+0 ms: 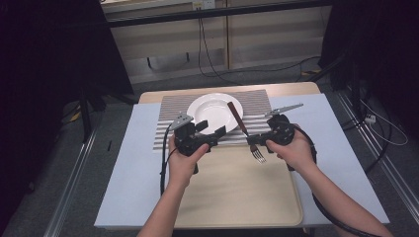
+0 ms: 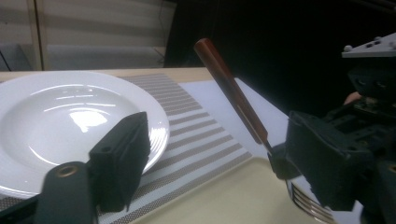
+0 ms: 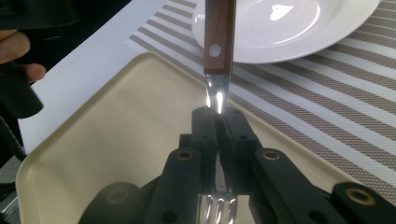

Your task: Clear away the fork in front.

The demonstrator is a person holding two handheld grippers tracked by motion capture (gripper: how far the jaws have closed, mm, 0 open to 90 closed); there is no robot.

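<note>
A: Where's the fork (image 1: 248,134) right now?

B: In the right claw (image 1: 253,139). The right gripper view shows both black jaws pinched tight on the metal neck, just below the wooden handle, with the tines hanging out underneath. In the high view the handle slants up toward eleven o'clock over the striped placemat (image 1: 168,123), and the tines point down toward five o'clock above the beige tray (image 1: 237,197).

A: And the left claw (image 1: 211,130)?

B: Parted, nothing between its jaws. It sits at about nine o'clock from the fork, its tips aimed across at the right claw, with the white plate (image 1: 210,106) just beyond it at twelve o'clock.

A: So what makes the placing go well?

B: I'd judge the fork is on its way to a spot beside the plate. The grip is near the balance point (good, it shouldn't swing much), but the fork is tilted, so the wrist should level it before lowering. Let the tines and handle meet the mat together, then open the jaws; releasing high would let it bounce toward the plate rim.

A: How are the hands held?

B: Both forearms come up from six o'clock and converge over the near edge of the placemat. The right hand (image 1: 295,150) wraps its gripper from behind, jaws pointing toward nine o'clock. The left hand (image 1: 184,160) grips from underneath, its claw angled slightly upward, clear of the desk (image 1: 123,182).
</note>
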